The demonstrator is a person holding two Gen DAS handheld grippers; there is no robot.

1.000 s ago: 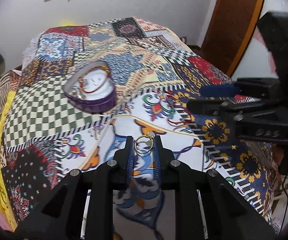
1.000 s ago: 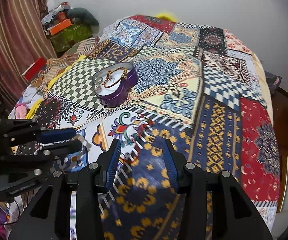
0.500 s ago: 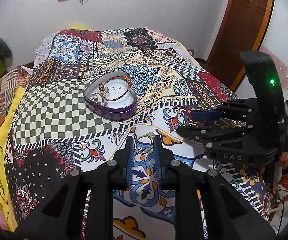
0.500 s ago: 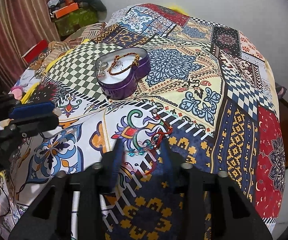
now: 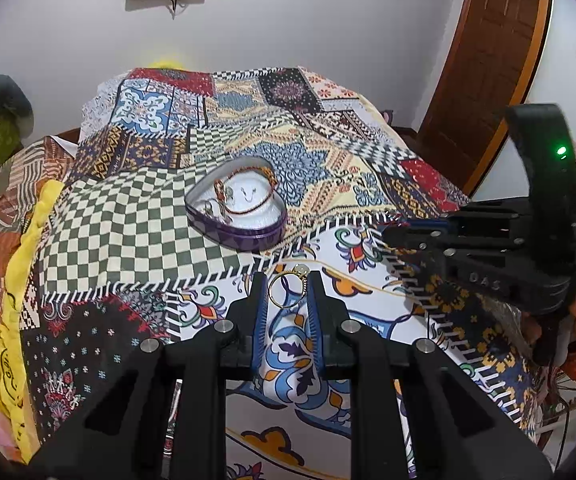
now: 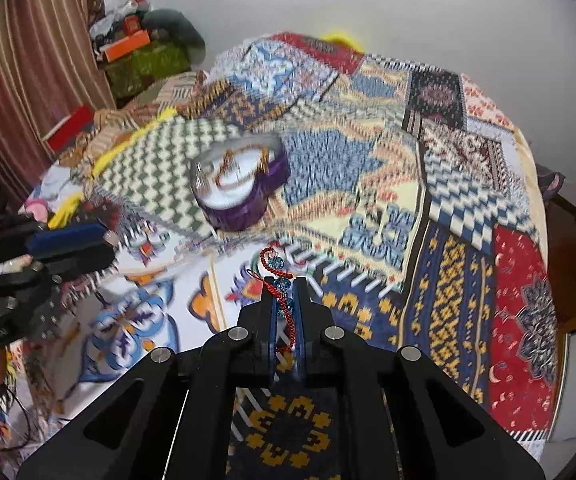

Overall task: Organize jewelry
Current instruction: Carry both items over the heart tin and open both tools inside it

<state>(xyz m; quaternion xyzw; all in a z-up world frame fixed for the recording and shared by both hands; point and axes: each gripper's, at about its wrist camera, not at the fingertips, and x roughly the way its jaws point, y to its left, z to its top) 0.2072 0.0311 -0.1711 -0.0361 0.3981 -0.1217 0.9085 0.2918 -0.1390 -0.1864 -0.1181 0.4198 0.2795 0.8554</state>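
Observation:
My left gripper (image 5: 286, 285) is shut on a gold ring (image 5: 286, 290) with a pale stone, held above the patterned bedspread. A purple heart-shaped tin (image 5: 236, 209) with a white lining sits ahead of it on the bed and holds a red-and-gold bracelet (image 5: 248, 194) and small pieces. My right gripper (image 6: 284, 289) is shut on a red cord bracelet with blue beads (image 6: 278, 276), lifted off the bed. The tin (image 6: 240, 188) lies ahead and left of it, blurred. The right gripper also shows at the right of the left wrist view (image 5: 399, 234).
The bed (image 5: 136, 220) is covered by a patchwork spread. A yellow cloth (image 5: 12, 300) lies along its left edge. A wooden door (image 5: 487, 64) stands at the right. Boxes and bags (image 6: 136, 52) pile beside a striped curtain (image 6: 28, 60).
My right gripper closed on the red beaded bracelet and lifted it off the bed. My left gripper kept the ring and rose, tilting back so the tin looks farther away.

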